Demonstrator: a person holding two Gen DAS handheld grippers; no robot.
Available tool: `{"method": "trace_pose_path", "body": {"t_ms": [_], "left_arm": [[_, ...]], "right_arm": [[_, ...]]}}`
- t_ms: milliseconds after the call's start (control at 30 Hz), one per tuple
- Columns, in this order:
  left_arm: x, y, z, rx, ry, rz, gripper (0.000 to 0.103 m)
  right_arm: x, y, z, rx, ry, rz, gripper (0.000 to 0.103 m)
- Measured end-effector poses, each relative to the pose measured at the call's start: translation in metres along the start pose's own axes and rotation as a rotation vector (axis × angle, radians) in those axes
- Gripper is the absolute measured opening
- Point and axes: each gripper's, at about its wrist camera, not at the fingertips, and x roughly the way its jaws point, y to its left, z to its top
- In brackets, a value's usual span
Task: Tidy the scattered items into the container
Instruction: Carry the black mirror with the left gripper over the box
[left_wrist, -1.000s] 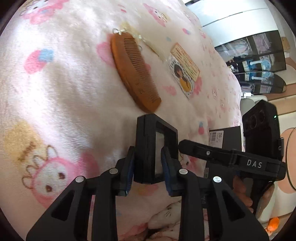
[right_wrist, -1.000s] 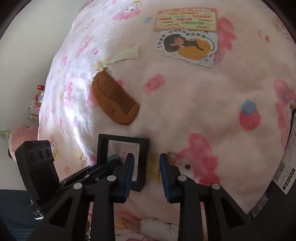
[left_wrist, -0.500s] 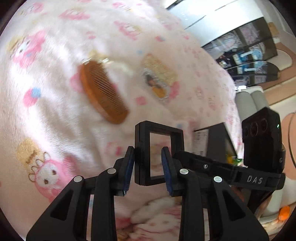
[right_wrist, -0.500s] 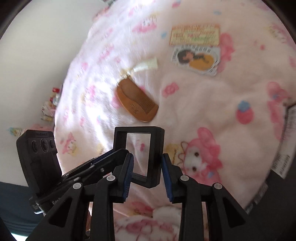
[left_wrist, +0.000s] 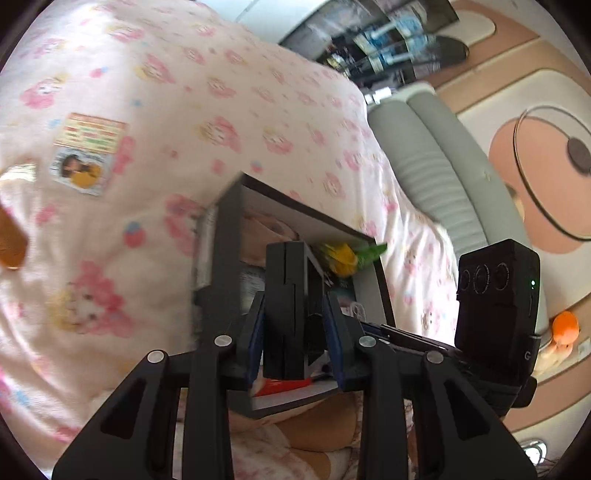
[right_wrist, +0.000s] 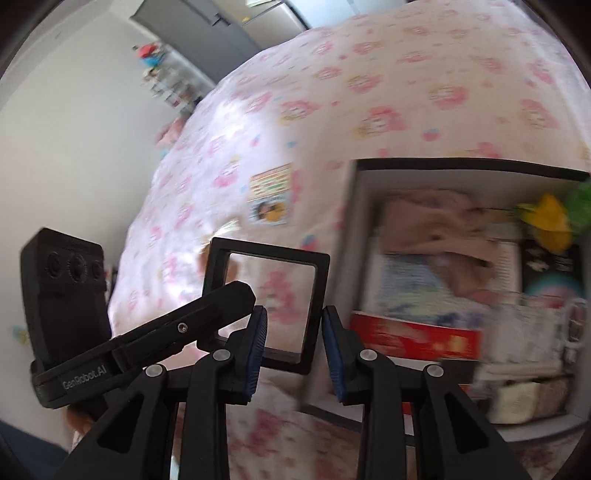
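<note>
My left gripper (left_wrist: 295, 336) is shut on a black square frame (left_wrist: 291, 295) with a clear window and holds it in the air over the near edge of a dark box (left_wrist: 229, 236). The frame also shows in the right wrist view (right_wrist: 266, 295), left of the box (right_wrist: 351, 229). The box holds several items, among them a yellow and green toy (right_wrist: 550, 218) and a red packet (right_wrist: 413, 339). My right gripper (right_wrist: 293, 347) is open and empty, just behind the frame. A sticker card (left_wrist: 86, 155) lies on the pink blanket, and the end of a wooden comb (left_wrist: 11, 243) shows at the left edge.
The pink cartoon-print blanket (left_wrist: 184, 92) covers the bed. A grey padded headboard (left_wrist: 424, 166) lies to the right of the bed. A white wall (right_wrist: 74, 129) is to the left, with a shelf of small items (right_wrist: 162, 74) beyond.
My left gripper has lifted the black frame off the blanket and carried it right, from near the comb to over the box. My right gripper has moved along with it, still open.
</note>
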Motion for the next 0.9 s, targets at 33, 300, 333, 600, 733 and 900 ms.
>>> {"method": "trace_pose_path", "body": {"t_ms": [33,300,333,600,733,900], "left_arm": [[0.013,-0.010,-0.001,0.013,0.021,0.005,0.028],[0.090,-0.054,-0.012,0.060,0.112,0.048,0.028],[0.097,-0.053,-0.013,0.046,0.119,0.055,0.028],[0.132,-0.050,-0.024,0.084,0.159,0.198,0.028],[0.128,-0.044,-0.027,0.093,0.135,0.263,0.027],[0.114,-0.043,-0.029,0.100,0.069,0.303,0.027]], "right_arm": [[-0.005,-0.014,-0.001,0.021,-0.003,-0.012,0.028],[-0.026,-0.094,-0.011,0.153,-0.015,-0.017,0.028],[-0.024,-0.103,-0.012,0.166,-0.014,-0.014,0.028],[-0.003,-0.147,-0.020,0.281,-0.002,-0.039,0.028],[0.002,-0.141,-0.020,0.255,-0.008,-0.067,0.028],[0.014,-0.131,-0.021,0.236,0.009,-0.091,0.028]]}}
